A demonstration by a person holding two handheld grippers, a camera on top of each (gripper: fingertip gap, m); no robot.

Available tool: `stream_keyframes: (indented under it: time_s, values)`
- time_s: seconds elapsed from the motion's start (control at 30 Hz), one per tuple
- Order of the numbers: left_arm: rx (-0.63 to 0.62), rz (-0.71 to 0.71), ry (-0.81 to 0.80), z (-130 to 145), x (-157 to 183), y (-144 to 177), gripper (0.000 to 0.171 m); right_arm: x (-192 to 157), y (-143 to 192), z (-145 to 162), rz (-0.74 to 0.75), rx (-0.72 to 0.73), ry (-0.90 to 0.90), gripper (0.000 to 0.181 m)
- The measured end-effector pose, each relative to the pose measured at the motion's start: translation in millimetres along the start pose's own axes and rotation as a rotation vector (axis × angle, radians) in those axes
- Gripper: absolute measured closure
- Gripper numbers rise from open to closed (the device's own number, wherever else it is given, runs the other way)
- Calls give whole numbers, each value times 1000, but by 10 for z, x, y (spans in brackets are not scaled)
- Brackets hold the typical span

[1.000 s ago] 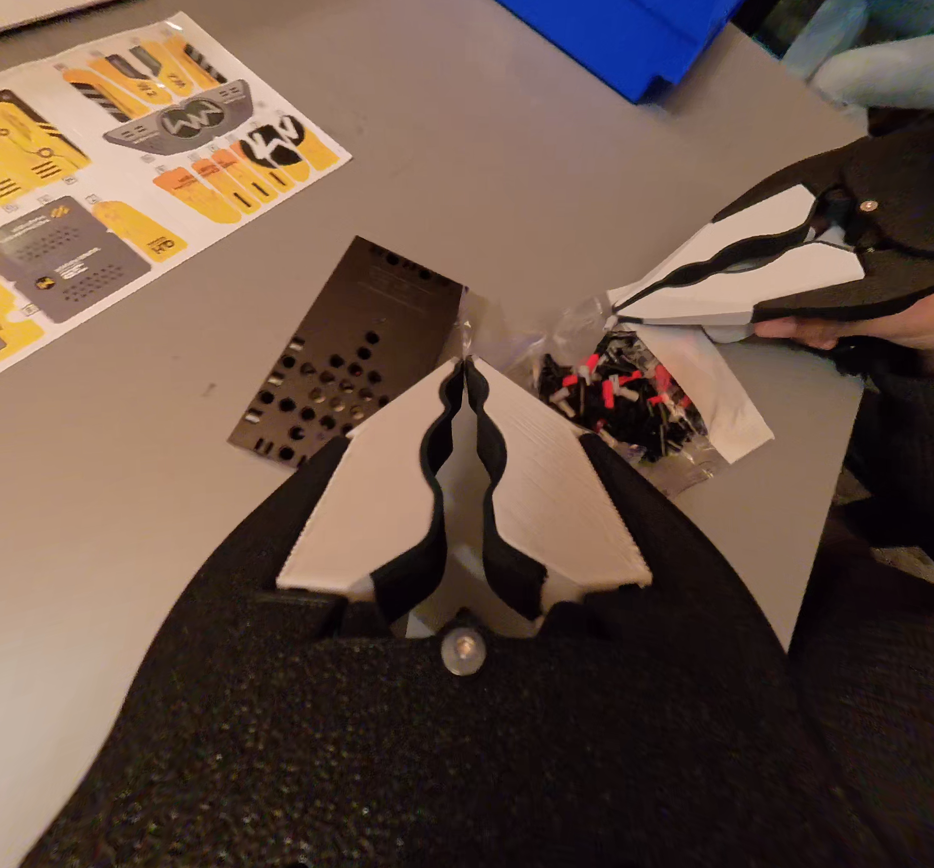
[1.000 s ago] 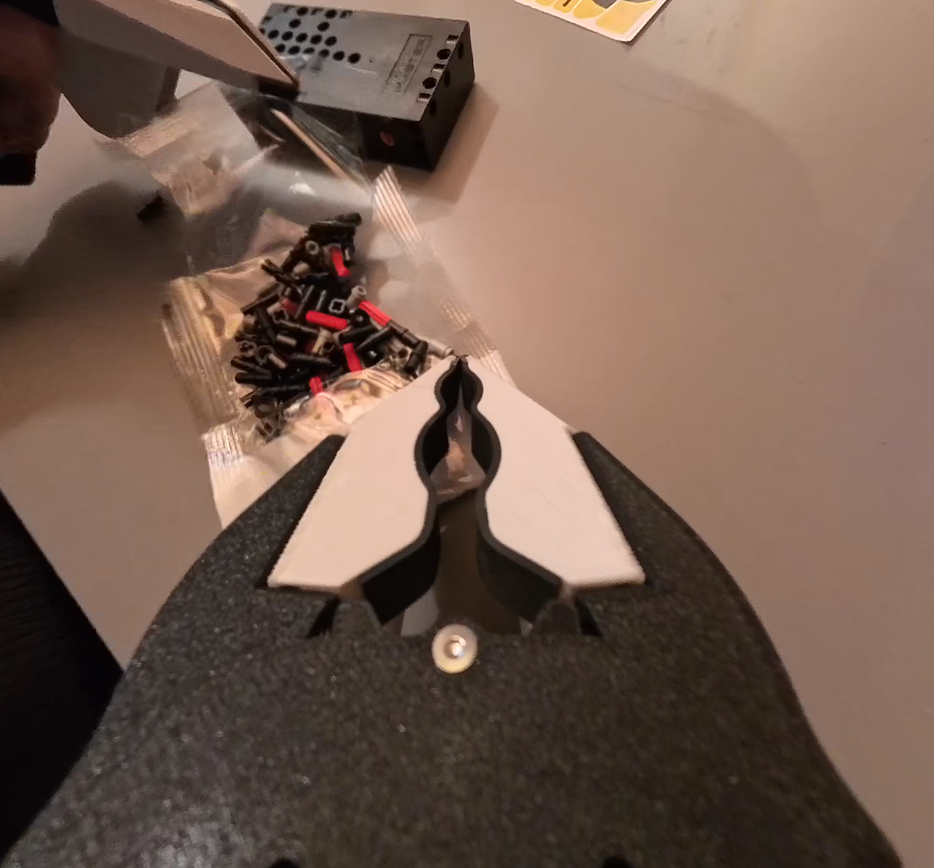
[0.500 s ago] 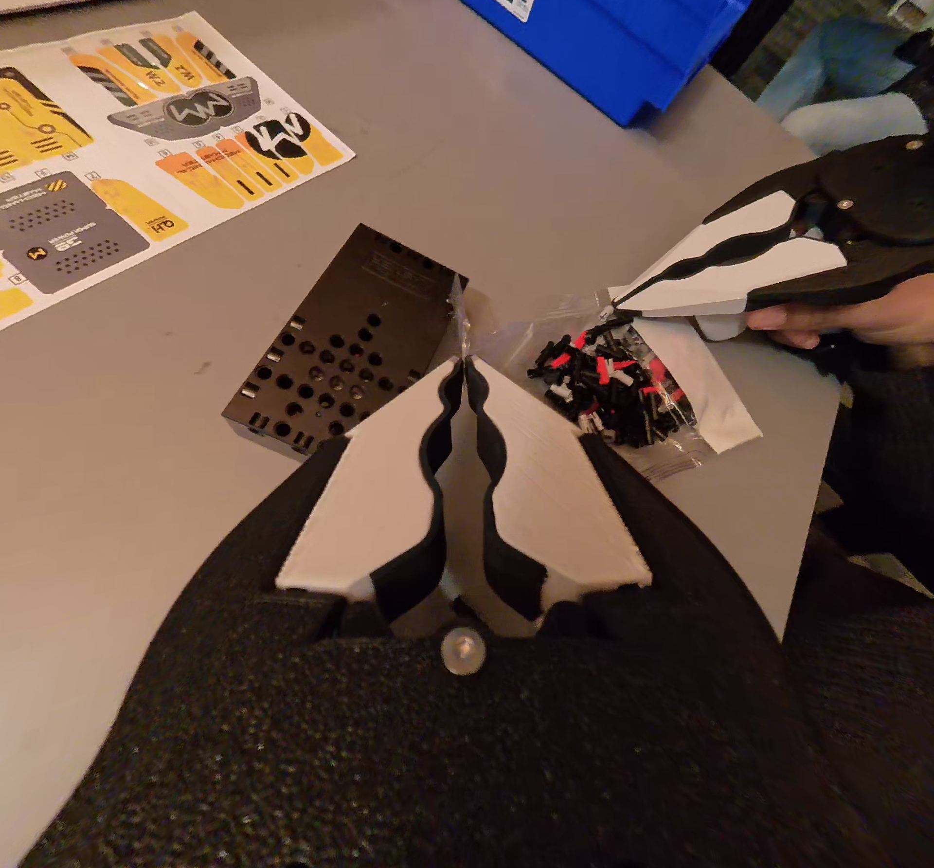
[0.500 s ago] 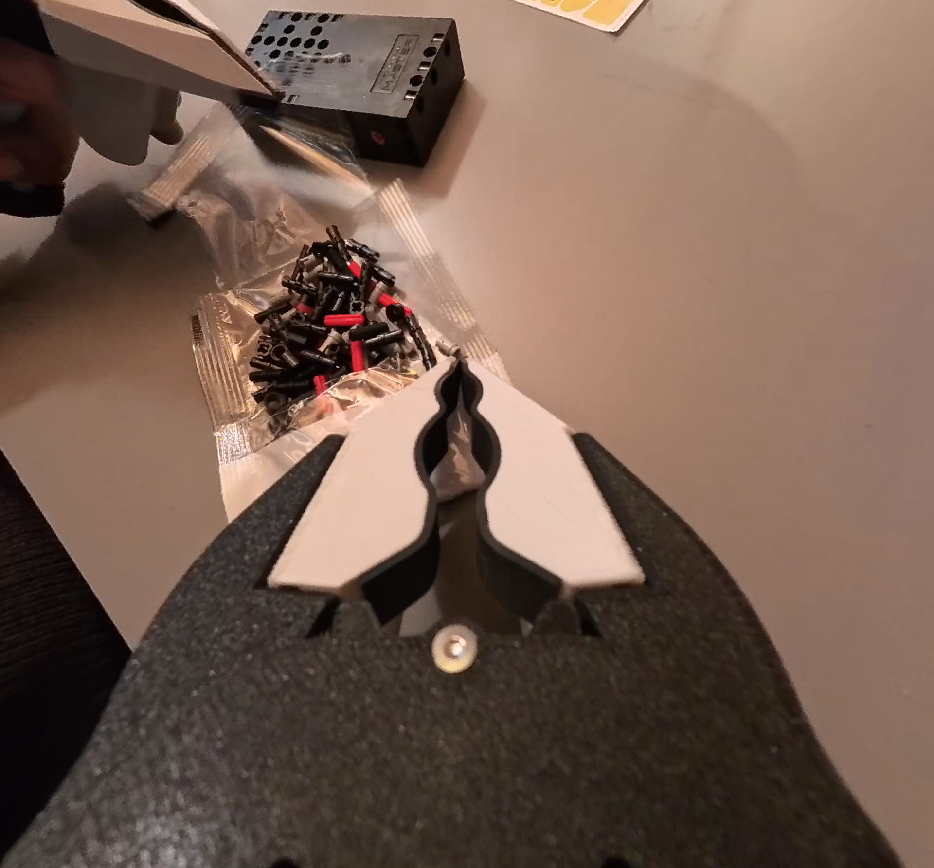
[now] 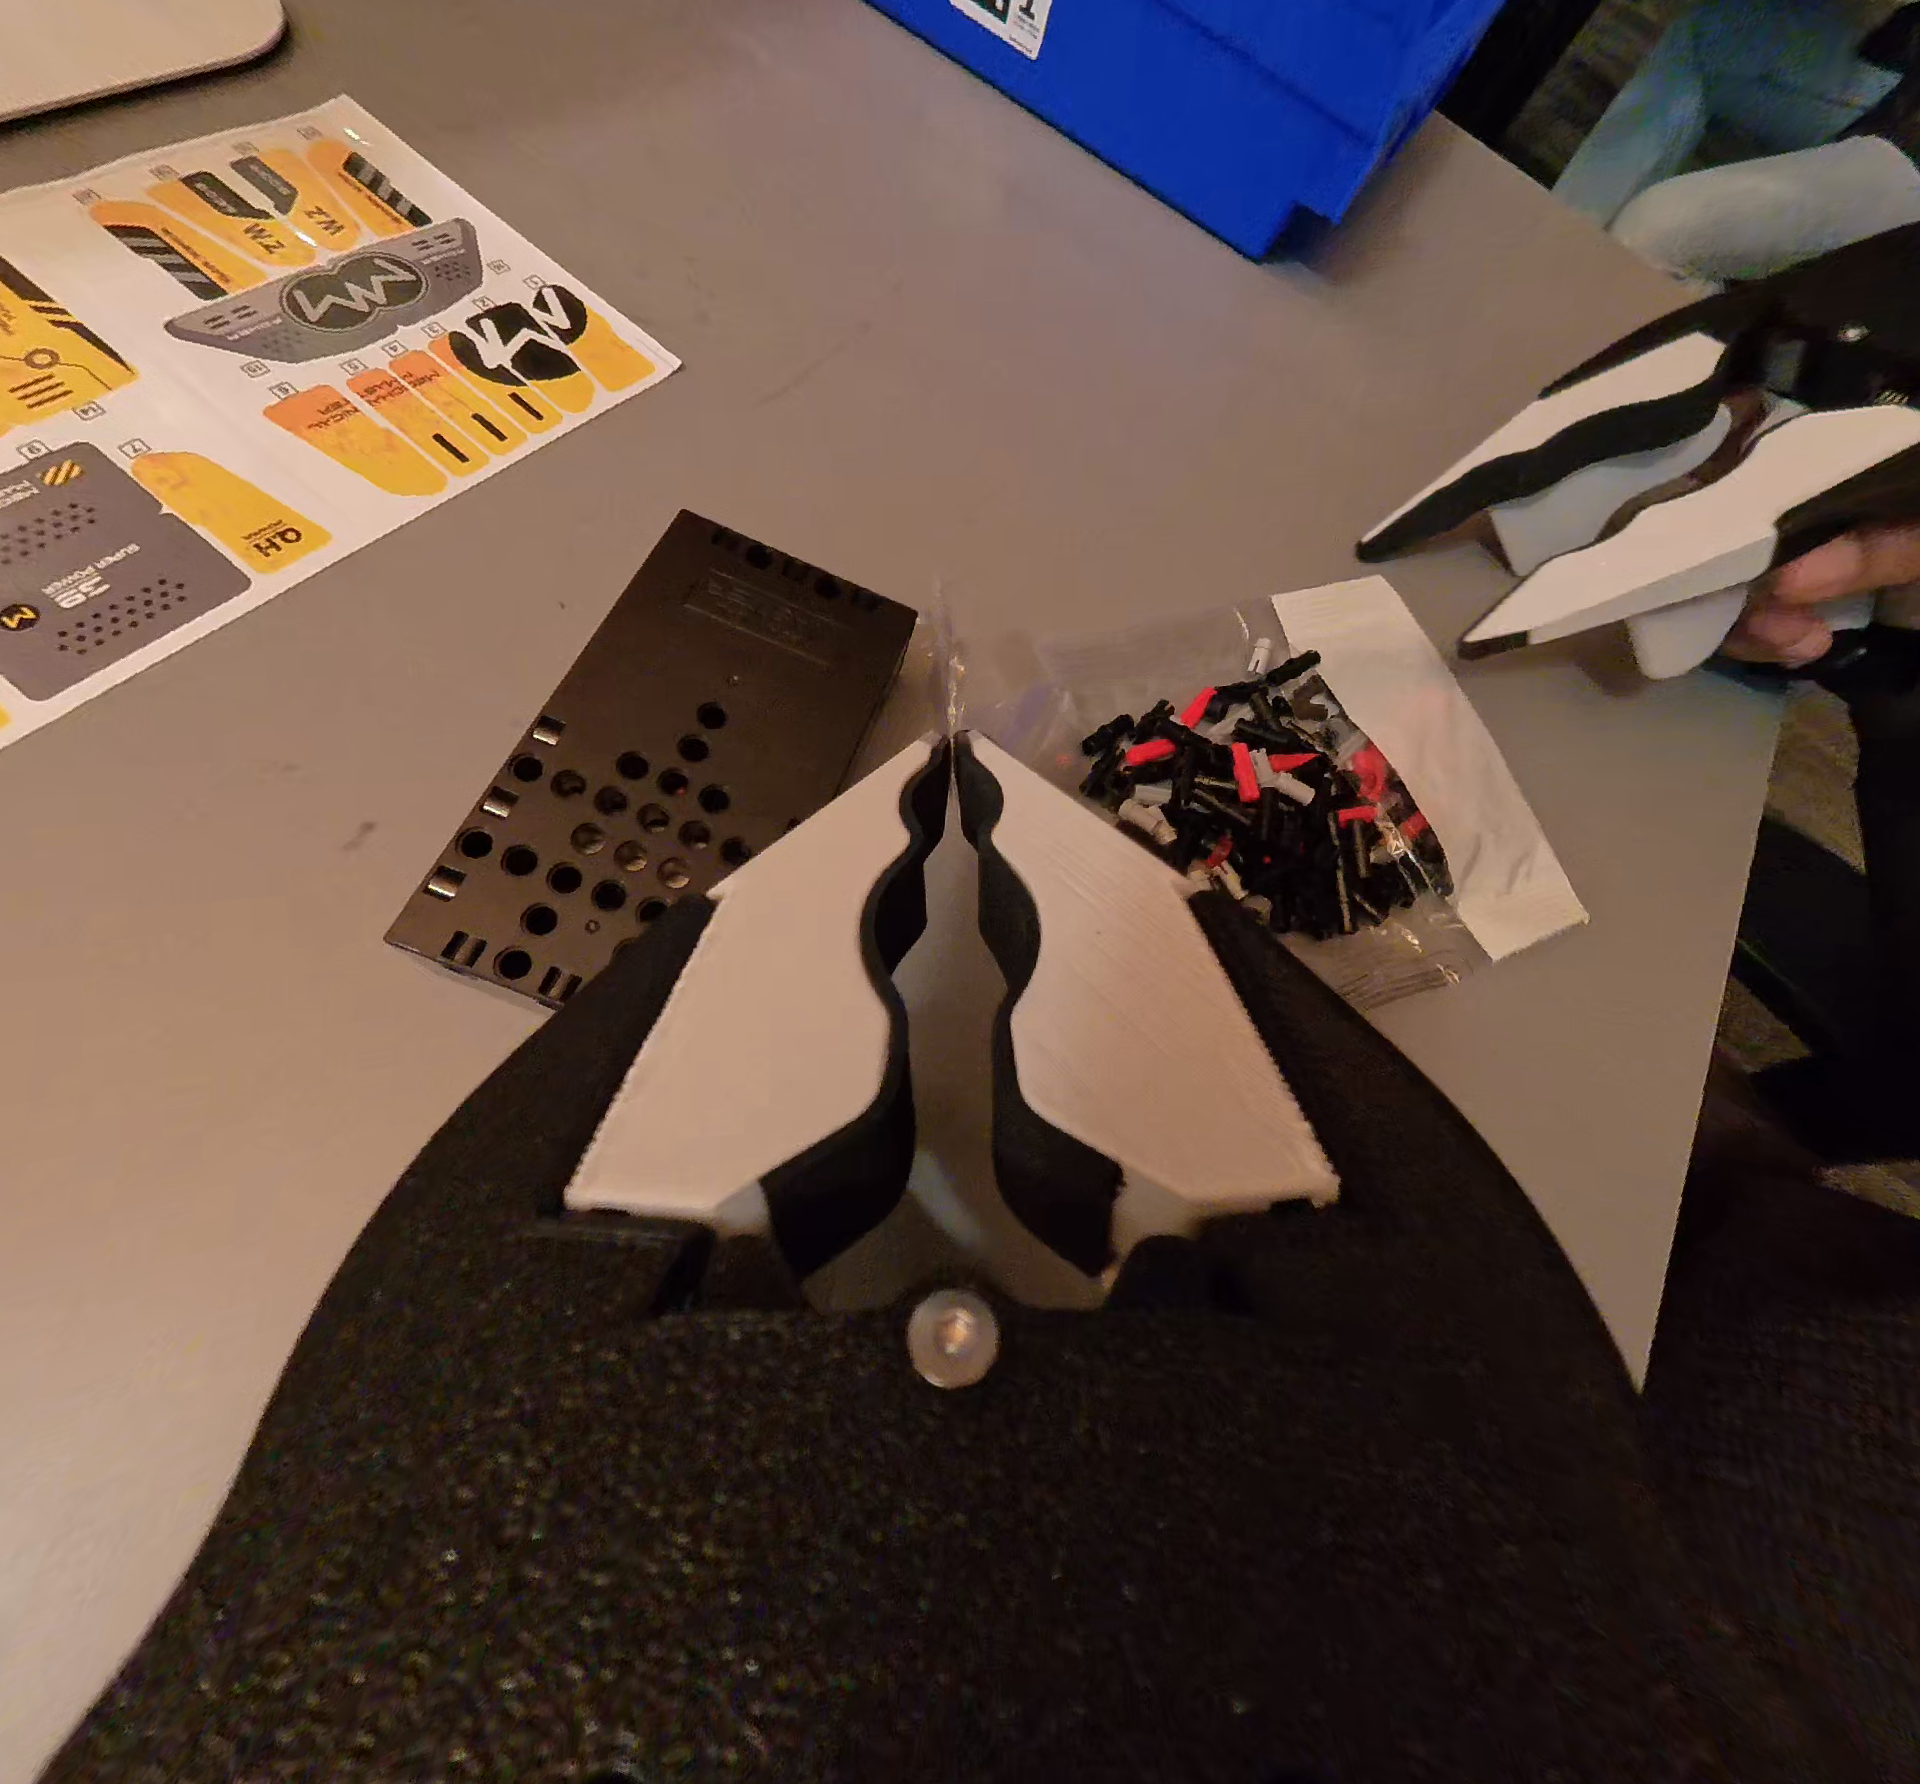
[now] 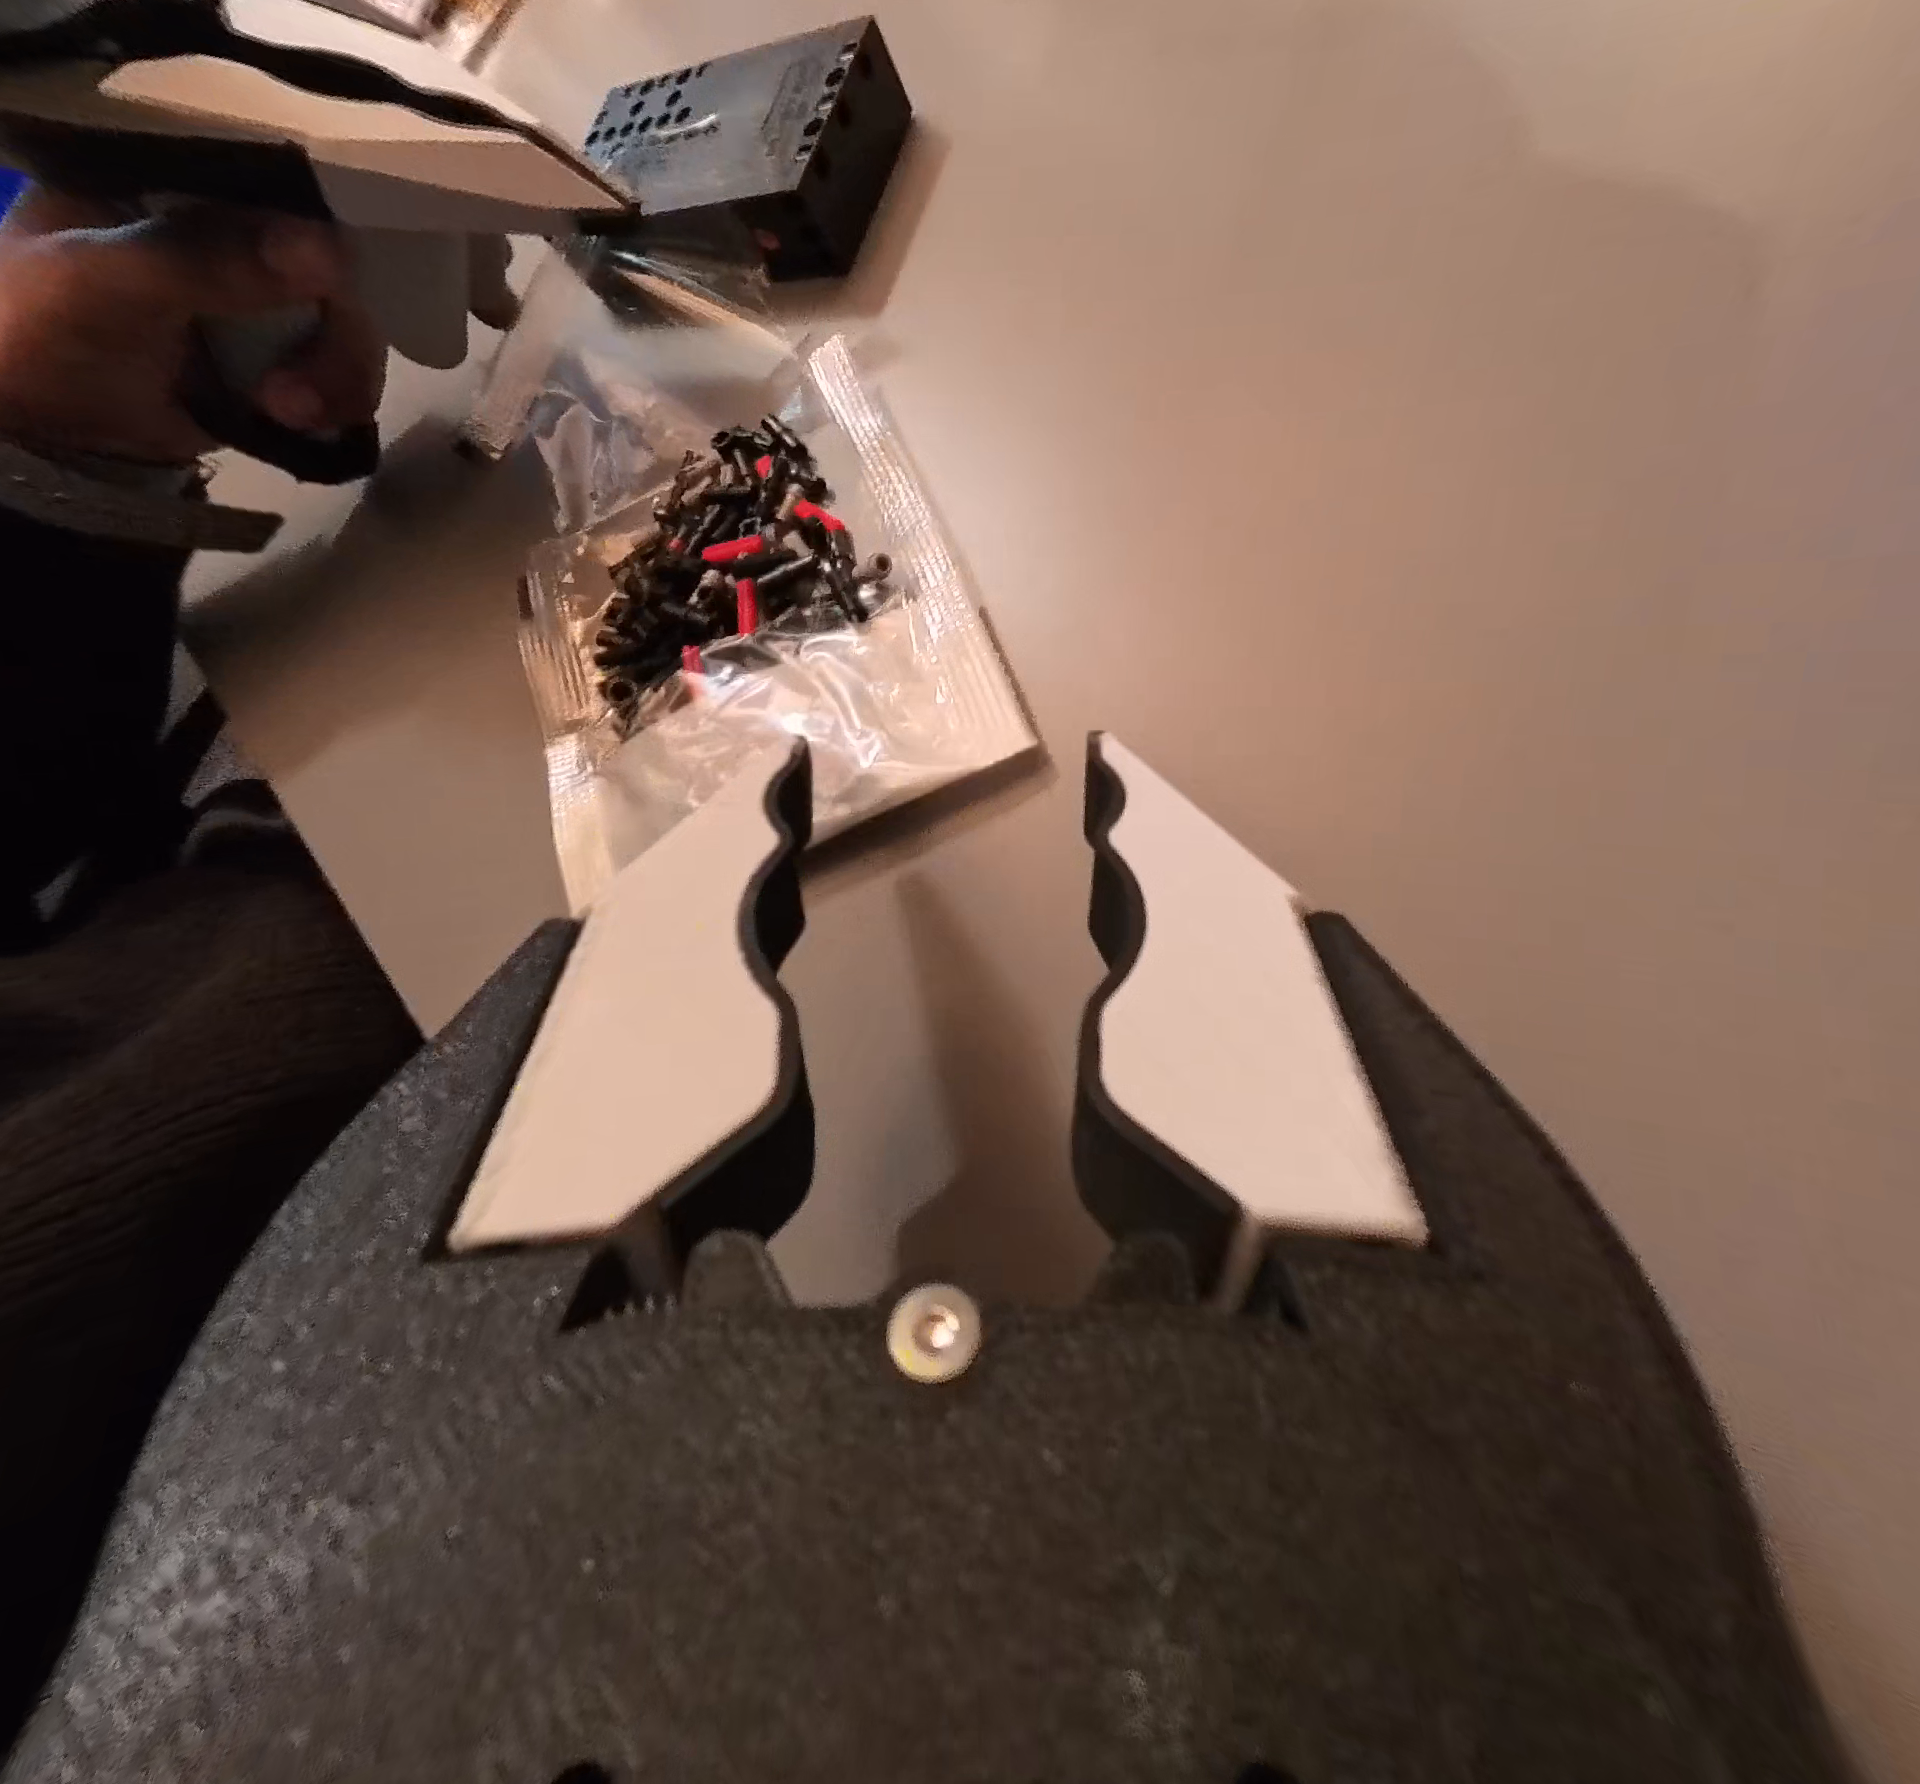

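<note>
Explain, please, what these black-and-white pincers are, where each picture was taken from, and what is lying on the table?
They are two hand-held grippers, each with a camera looking along its fingers. One picture comes from the left gripper, whose jaws are shut on a corner of a clear bag of small black, red and white pins. The other comes from the right gripper, which is open, holds nothing and hovers near the bag's other end. Each gripper also shows farther off in the other's picture. On the grey table lie the bag, a black block with holes, a sticker sheet and a blue bin.
</note>
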State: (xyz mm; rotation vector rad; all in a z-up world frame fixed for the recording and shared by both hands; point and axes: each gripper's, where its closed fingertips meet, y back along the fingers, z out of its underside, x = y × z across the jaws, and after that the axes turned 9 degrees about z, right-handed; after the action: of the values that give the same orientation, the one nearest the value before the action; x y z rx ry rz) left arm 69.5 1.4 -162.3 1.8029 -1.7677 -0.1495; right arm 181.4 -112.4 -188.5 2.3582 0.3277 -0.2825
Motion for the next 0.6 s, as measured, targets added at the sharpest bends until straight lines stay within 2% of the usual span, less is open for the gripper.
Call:
stream_keyframes:
  time_s: [0.1,0.27,0.43,0.6]
  values:
    - [-2,0,-2,15,-5,1,171,-37,47,40,-40,-2,-15,127]
    - [4,8,-7,5,11,-4,171,-177,21,42,-111,1,-42,136]
    - [-11,18,-23,46,60,-36,171,-261,-60,21,-143,3,-73,162]
    - [-9,8,-40,61,56,-23,171,-380,-134,-80,-190,31,-123,165]
